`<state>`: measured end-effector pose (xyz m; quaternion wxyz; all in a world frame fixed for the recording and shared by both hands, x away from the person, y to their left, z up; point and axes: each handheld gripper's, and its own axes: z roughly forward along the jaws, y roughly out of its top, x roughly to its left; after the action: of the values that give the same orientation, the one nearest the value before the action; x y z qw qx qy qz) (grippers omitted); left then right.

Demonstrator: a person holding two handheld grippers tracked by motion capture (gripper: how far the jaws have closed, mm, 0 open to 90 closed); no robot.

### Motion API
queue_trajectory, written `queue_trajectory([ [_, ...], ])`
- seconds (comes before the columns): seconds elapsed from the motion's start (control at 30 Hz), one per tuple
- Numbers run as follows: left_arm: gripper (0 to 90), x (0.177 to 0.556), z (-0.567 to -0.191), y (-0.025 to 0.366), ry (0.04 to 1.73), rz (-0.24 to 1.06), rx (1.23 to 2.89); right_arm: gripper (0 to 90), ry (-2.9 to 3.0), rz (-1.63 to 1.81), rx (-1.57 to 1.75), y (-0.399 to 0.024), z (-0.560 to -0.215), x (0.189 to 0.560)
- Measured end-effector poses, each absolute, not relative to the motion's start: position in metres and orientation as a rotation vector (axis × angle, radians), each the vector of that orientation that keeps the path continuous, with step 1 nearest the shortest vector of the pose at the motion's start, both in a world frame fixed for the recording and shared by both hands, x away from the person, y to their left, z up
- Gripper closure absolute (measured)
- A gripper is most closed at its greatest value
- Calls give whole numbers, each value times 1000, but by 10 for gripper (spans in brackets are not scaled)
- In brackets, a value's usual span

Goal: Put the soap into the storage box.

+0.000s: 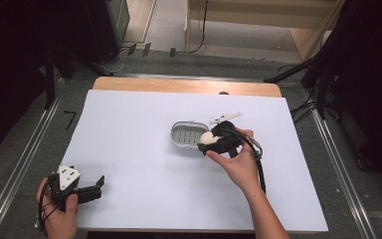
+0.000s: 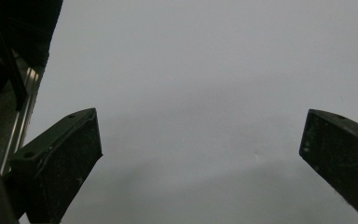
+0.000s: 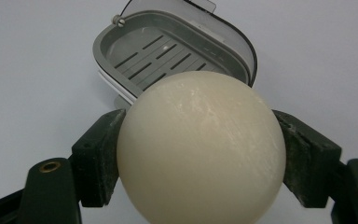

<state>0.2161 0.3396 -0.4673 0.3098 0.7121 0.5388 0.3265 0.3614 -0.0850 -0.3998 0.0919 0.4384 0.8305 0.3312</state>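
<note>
The right gripper (image 3: 200, 154) clamps a round cream-white soap bar (image 3: 200, 149) just before the open grey slotted plastic soap box (image 3: 168, 46), apparently to drop it in, while the left gripper (image 2: 200, 154) rests wide open.

No text, label, brand, number or sign can be read anywhere in these pictures.
</note>
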Motion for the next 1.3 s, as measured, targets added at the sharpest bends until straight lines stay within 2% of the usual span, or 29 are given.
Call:
queue_trajectory([
  [1.3, 0, 216, -467, 340, 1423, 860, 1879, 247, 2494, 970, 1270, -47, -397, 389],
])
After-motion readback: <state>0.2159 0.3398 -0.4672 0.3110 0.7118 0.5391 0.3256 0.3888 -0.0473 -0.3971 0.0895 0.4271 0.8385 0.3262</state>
